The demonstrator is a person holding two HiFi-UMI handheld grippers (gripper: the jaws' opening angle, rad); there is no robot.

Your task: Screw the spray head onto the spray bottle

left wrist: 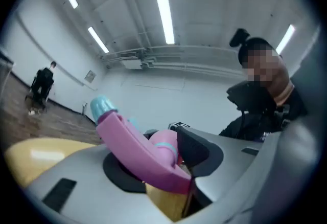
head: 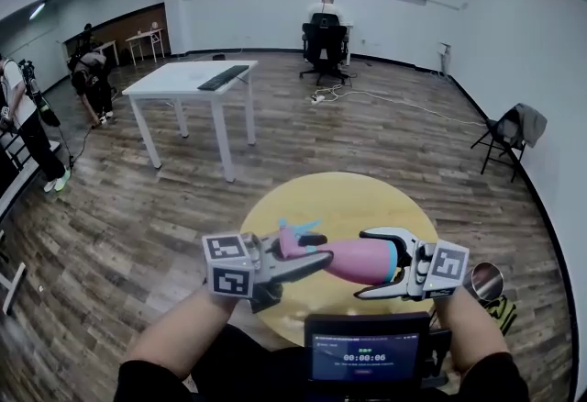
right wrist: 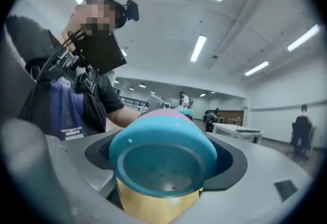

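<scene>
Here spray head (left wrist: 138,151) gripped inside left hand-held gripper (head: 307,251)

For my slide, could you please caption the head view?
Over the yellow table, left claw grips spray head, right claw holds bottle.
</scene>
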